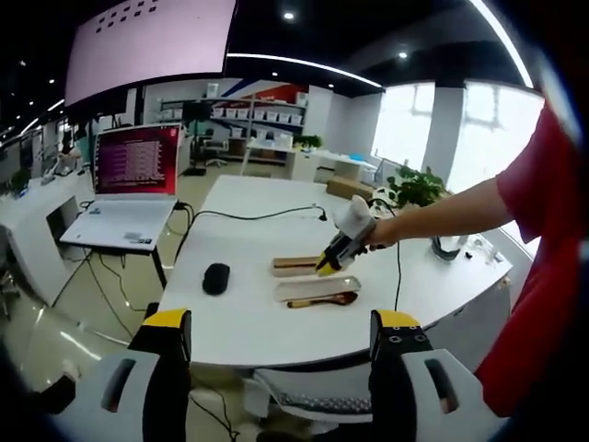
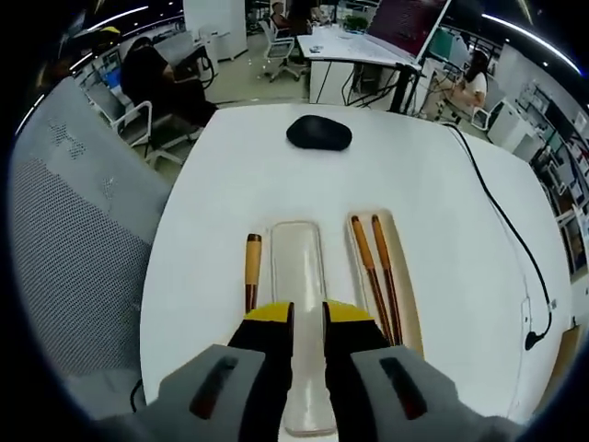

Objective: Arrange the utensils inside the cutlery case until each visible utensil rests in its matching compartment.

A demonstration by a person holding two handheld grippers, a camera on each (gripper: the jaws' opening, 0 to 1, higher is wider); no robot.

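In the right gripper view, the right gripper (image 2: 307,318) sits just above a clear lid (image 2: 299,276) on the white table (image 2: 230,175). Its two yellow-tipped jaws have only a thin gap between them and nothing in it. Beside the lid, on one side, lies one wooden handle (image 2: 251,272); its far end is hidden by the gripper, so I cannot tell what utensil it is. On the other side is the light cutlery case (image 2: 409,304) with two chopsticks (image 2: 373,267) lying side by side inside it. Farther away on the table is one black mouse (image 2: 318,133). One black cable (image 2: 502,212) runs along the table edge.

In the left gripper view, the left gripper (image 1: 281,322) is well back from the table, with its two jaws wide apart and empty. Across the table, a person's arm reaches in with the right gripper over the case, and one brown spoon (image 1: 324,300) lies next to the lid. Past the table, one laptop (image 1: 133,175) stands open with a red screen.
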